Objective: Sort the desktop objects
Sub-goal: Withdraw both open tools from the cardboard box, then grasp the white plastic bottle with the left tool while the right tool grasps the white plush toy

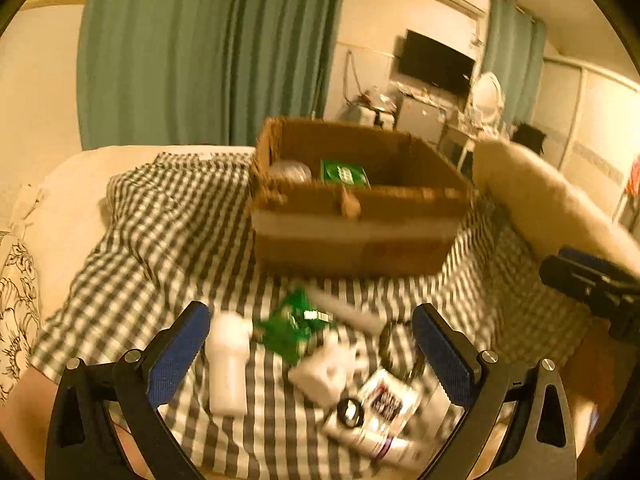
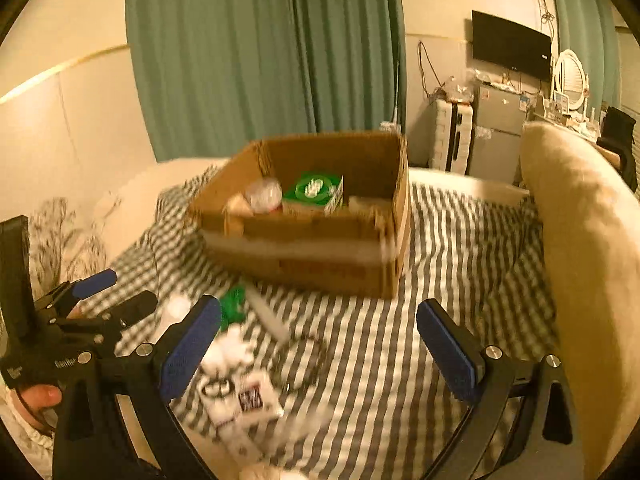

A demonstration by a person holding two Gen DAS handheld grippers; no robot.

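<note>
Above the clutter, I hold both grippers, left (image 1: 312, 356) and right (image 2: 320, 356), wide open and empty; next pick: the bottle (image 1: 228, 364) for the box (image 1: 356, 236).

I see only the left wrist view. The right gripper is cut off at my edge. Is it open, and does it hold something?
Observer: The right gripper is open and empty; only the checked cloth shows between its fingers.
Operator: In the cardboard box, what is to the right of the green box? It is dark for me.
Observer: A pale flat item, too blurred to name.
Operator: Who holds the left gripper?
Observer: A bare hand shows under its handle.
</note>
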